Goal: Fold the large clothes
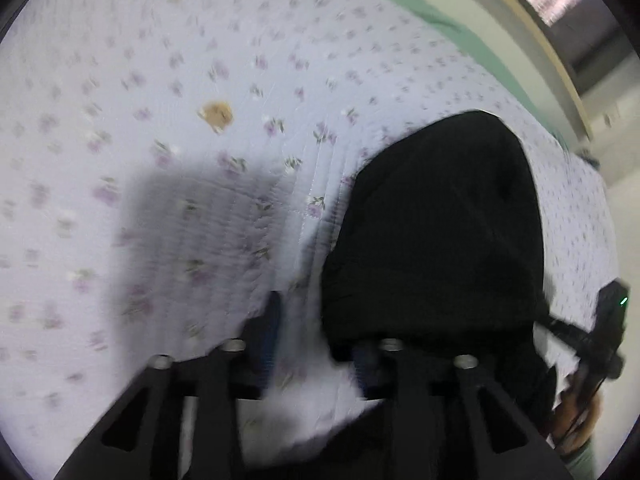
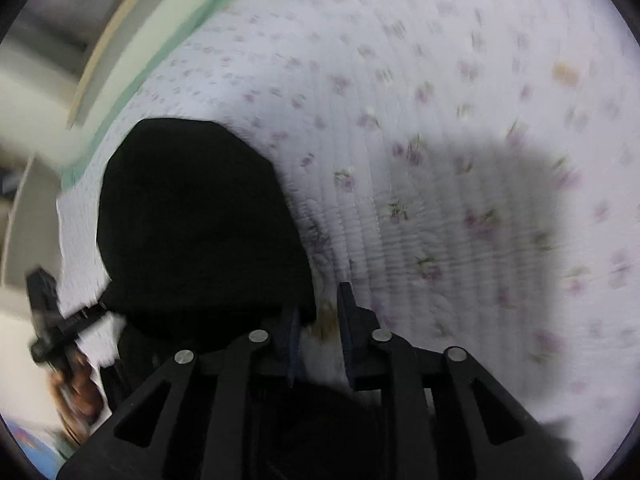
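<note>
A black garment (image 1: 436, 232) lies bunched on the floral bedspread (image 1: 200, 60), to the right in the left wrist view and to the left (image 2: 192, 216) in the right wrist view. My left gripper (image 1: 318, 340) points down at its left edge. Its jaws stand apart with bedspread showing between them, and the black cloth covers the tip of the right finger (image 1: 366, 360). My right gripper (image 2: 320, 324) is at the garment's right edge. It has a narrow gap with only bedspread in it, and the cloth lies against its left finger (image 2: 292, 332). Both views are blurred.
The bedspread (image 2: 440, 120) has a brown stain (image 1: 216, 114). A green sheet edge (image 1: 460, 36) and a wooden bed frame (image 1: 532, 28) run along the far side. Each view shows the other gripper and the hand holding it at the garment's far side: (image 1: 608, 320), (image 2: 44, 320).
</note>
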